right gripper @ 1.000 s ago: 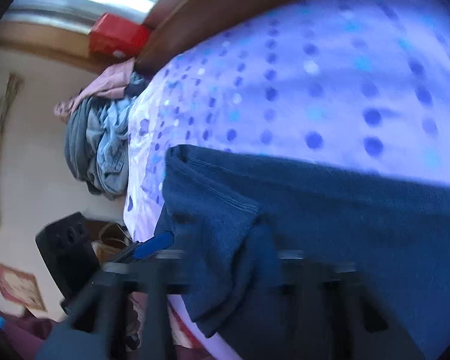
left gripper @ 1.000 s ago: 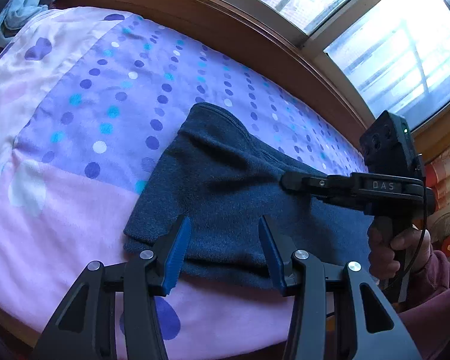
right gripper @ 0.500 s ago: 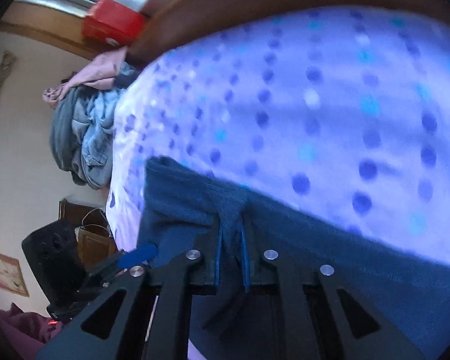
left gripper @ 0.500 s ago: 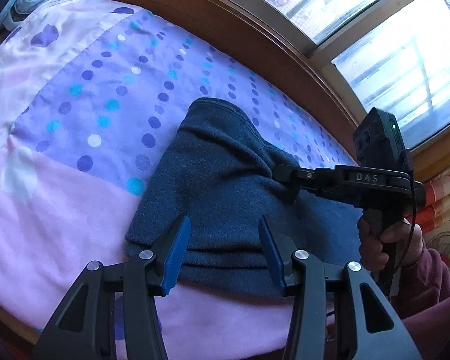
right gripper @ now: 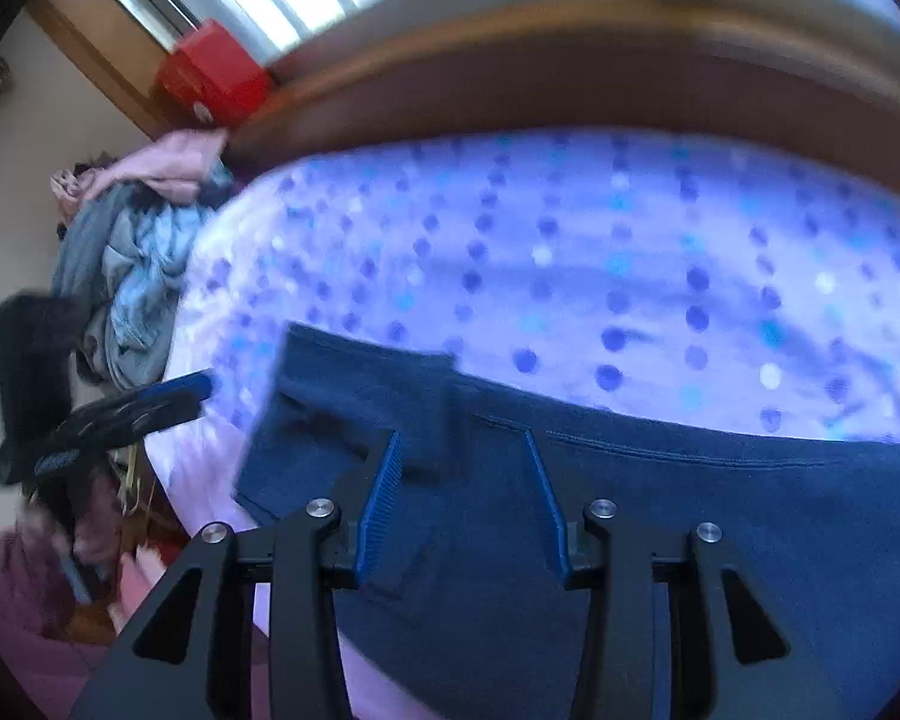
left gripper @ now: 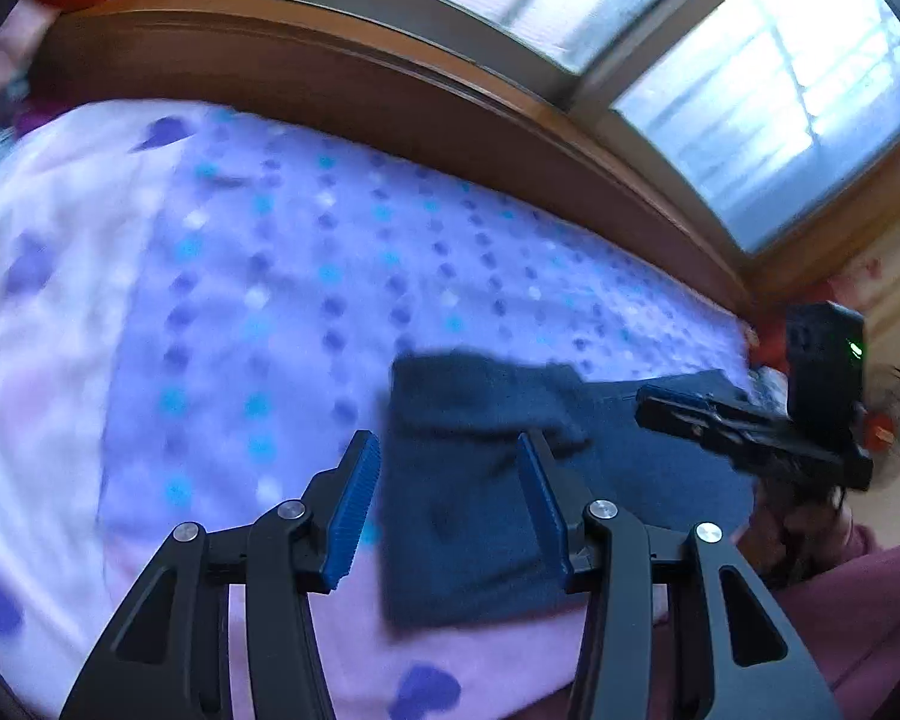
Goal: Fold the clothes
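Note:
A dark blue fleece garment (left gripper: 486,480) lies folded on the dotted purple bed sheet (left gripper: 240,276). In the left wrist view my left gripper (left gripper: 447,450) hangs open above the garment's left edge, with nothing between its blue pads. At the right of that view the right gripper (left gripper: 678,405) hovers over the cloth. In the right wrist view my right gripper (right gripper: 462,441) stands above the garment (right gripper: 660,510), its jaws opening and the pads clear of the cloth. The left gripper (right gripper: 180,390) shows at the left there.
A brown wooden bed frame (left gripper: 390,96) runs along the far side under the windows. Loose clothes (right gripper: 132,264) are piled at the bed's left end, with a red box (right gripper: 213,75) on the sill above. A maroon sleeve (left gripper: 858,600) sits at the near right.
My right gripper let go of the garment fold it was pinching and rose off the cloth. My left gripper lifted and swung left, still open. The garment now lies flatter.

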The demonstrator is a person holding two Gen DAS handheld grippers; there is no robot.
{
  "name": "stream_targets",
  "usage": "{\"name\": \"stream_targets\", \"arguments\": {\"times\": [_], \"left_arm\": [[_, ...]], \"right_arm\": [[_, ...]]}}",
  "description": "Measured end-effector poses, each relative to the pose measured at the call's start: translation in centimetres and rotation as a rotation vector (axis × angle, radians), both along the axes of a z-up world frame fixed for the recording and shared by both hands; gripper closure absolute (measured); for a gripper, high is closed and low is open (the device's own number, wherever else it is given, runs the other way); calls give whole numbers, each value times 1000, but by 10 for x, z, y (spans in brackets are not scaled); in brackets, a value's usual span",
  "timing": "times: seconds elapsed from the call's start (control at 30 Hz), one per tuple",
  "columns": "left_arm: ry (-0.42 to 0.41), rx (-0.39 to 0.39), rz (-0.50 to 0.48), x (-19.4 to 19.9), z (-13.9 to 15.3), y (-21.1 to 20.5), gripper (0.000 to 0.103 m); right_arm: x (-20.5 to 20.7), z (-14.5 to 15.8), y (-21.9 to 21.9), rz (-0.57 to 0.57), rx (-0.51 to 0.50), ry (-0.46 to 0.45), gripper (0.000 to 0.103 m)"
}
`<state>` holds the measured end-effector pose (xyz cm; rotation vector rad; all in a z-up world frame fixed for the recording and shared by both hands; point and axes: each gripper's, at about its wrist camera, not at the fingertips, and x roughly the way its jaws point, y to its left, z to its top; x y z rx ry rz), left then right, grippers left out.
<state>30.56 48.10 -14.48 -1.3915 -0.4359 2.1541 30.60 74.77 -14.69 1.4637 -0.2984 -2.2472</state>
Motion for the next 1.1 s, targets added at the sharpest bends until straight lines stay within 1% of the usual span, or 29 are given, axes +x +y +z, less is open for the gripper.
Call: {"name": "stream_targets", "arguments": {"times": [0.03,0.07,0.13,0.17,0.2,0.23,0.3,0.33,0.4,0.43,0.47,0.5,0.53,0.57,0.6,0.67,0.7,0.77,0.8,0.83,0.87,0.9,0.93,1.0,1.07,1.1], "left_arm": [[-4,9,-35,-9,-2,4,55],[-8,8,-89,-19,-6,9,55],[-9,-33,-211,-36,-17,23,55],[-8,-58,-277,-44,-23,29,55],[-6,-83,-343,-53,-29,35,55],[-11,-86,-385,-57,-31,38,55],[-3,-51,-499,-69,-32,40,55],[10,-49,-547,-72,-31,39,55],[46,-86,-671,-78,-26,41,55],[85,-134,-743,-77,-22,44,55],[135,-199,-828,-74,-17,47,55],[192,-256,-925,-70,-10,49,55],[251,-295,-1023,-64,-4,50,55],[310,-333,-1120,-58,2,50,55],[363,-357,-1196,-54,5,50,55],[453,-383,-1318,-50,6,53,55],[490,-395,-1351,-50,5,56,55],[576,-387,-1390,-51,3,61,59],[620,-382,-1408,-51,2,64,60],[646,-361,-1427,-51,2,65,61],[668,-338,-1457,-48,0,66,63],[696,-324,-1484,-45,-1,65,70],[743,-316,-1510,-39,-3,62,72],[839,-311,-1548,-27,-8,58,72],[866,-315,-1573,-21,-15,56,72],[880,-320,-1568,-21,-19,57,72]], "right_arm": [[3,2,-5,-22,-33,6,61],[6,5,-10,-45,-65,11,61],[11,10,-20,-90,-130,21,61],[17,3,-33,-132,-148,-11,61],[24,0,-41,-168,-152,-28,61],[32,-5,-50,-221,-152,-48,61],[54,-11,-71,-354,-157,-76,61],[64,-11,-82,-420,-133,-68,61],[83,-10,-104,-551,-86,-53,61],[89,-8,-113,-598,-61,-41,61],[96,-7,-127,-659,-10,-33,61],[98,-8,-136,-696,27,-48,61],[100,-10,-142,-731,50,-72,62],[103,-11,-148,-781,52,-85,62],[107,-13,-154,-829,53,-97,62],[111,-14,-162,-882,44,-80,62],[110,-14,-166,-899,49,-61,62],[108,-17,-173,-953,52,-20,62],[106,-24,-176,-991,68,-31,62],[103,-31,-179,-1029,82,-41,62],[103,-33,-180,-1076,77,-37,63],[105,-32,-182,-1124,90,-15,63],[105,-31,-186,-1168,128,2,64],[101,-28,-199,-1221,219,18,66],[92,-29,-211,-1253,235,16,66],[89,-31,-216,-1271,271,6,66]]}}
